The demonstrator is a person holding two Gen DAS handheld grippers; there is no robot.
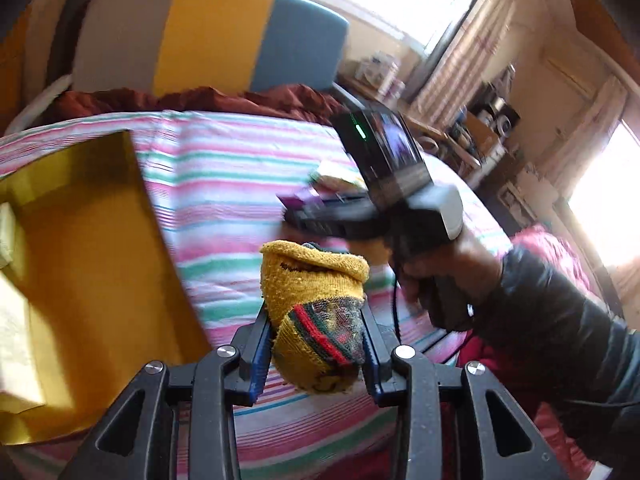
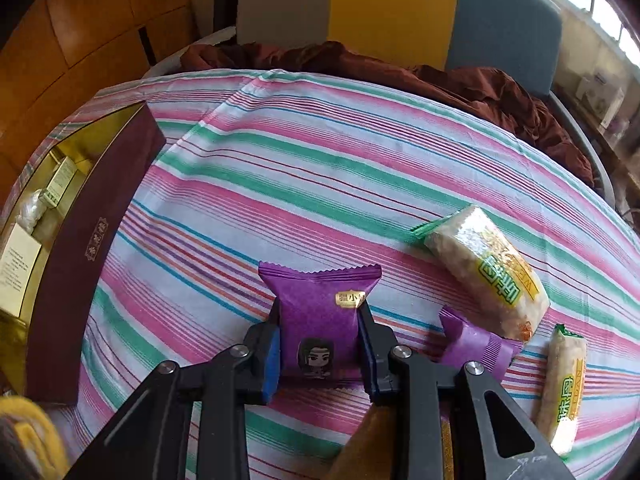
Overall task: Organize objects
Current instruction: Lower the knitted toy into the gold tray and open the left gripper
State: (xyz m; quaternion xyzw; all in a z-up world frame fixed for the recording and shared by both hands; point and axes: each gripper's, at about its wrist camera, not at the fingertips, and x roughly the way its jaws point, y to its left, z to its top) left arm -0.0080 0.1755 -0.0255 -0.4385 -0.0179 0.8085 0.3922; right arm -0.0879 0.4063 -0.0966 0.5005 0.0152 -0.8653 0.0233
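Note:
My left gripper [image 1: 316,344] is shut on a rolled yellow sock [image 1: 316,300] with red and green stripes, held above the striped bed beside the gold-lined box [image 1: 80,248]. My right gripper [image 2: 320,344] is shut on a purple snack packet [image 2: 318,320] with a cartoon face, just above the sheet. In the left wrist view the right gripper [image 1: 304,208] shows blurred with the purple packet [image 1: 298,200]. The box [image 2: 92,236], maroon outside, stands at the left and holds small white cartons [image 2: 18,264].
On the striped sheet [image 2: 320,168] lie a second purple packet [image 2: 480,348], a large rice-cracker pack [image 2: 488,272] and a slim one [image 2: 564,384]. A dark red blanket [image 2: 400,68] and a grey, yellow and blue headboard [image 1: 200,32] are behind.

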